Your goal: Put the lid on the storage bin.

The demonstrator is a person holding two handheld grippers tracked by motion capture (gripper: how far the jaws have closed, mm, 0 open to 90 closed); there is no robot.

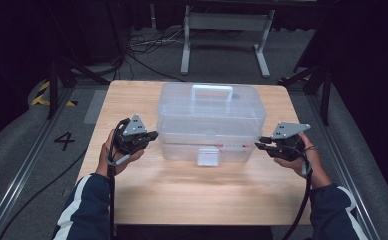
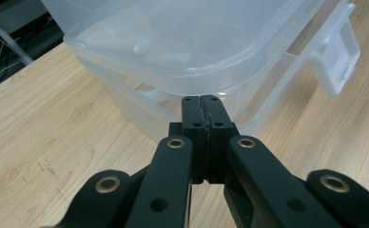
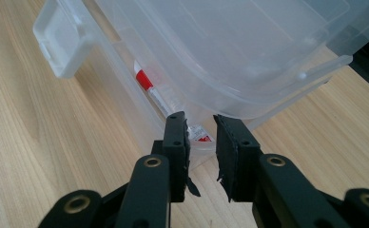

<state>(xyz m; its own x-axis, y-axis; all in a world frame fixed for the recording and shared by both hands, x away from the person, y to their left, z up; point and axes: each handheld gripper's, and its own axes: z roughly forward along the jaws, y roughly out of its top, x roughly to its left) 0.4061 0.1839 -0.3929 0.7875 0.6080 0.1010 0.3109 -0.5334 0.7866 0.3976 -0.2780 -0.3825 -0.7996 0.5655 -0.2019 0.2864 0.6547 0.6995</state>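
Your storage box (image 1: 209, 112): clear plastic, smooth, glossy, faintly frosted. Your counter (image 1: 192, 187): pale wood grain, matt. Your left tool (image 2: 202, 130): black matt plastic, brass-looking rivets. Your right tool (image 3: 202, 147): pads rough, frayed edges.

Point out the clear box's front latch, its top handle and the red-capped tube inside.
front latch (image 1: 208, 156), high view, middle of the flap
top handle (image 1: 211, 89), high view, its crossbar
red-capped tube (image 3: 144, 79), right gripper view, red cap
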